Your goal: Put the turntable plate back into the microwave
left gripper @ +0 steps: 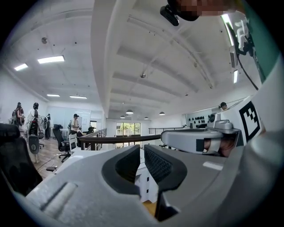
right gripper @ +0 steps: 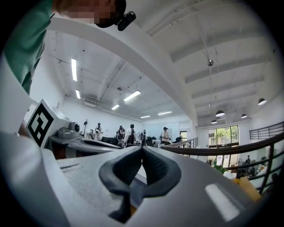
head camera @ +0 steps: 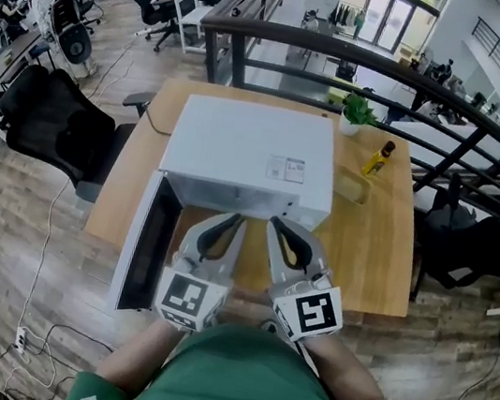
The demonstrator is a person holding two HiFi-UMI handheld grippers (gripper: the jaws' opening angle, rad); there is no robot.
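A white microwave (head camera: 249,151) stands on a wooden table (head camera: 363,261), its door (head camera: 146,243) swung open to the left. I cannot see a turntable plate in any view. Both grippers are held up side by side in front of the microwave's top front edge, pointing level. My left gripper (head camera: 235,220) (left gripper: 142,153) is shut with only a thin slit between its pads, and nothing is in it. My right gripper (head camera: 275,222) (right gripper: 142,150) is shut with its tips touching, also empty. Each gripper view shows the other gripper beside it and the room beyond.
A yellow bottle (head camera: 377,159) with a dark cap, a small potted plant (head camera: 356,112) and a low tan object (head camera: 352,185) sit on the table right of the microwave. A black office chair (head camera: 54,124) stands at the left. A dark railing (head camera: 369,58) runs behind the table.
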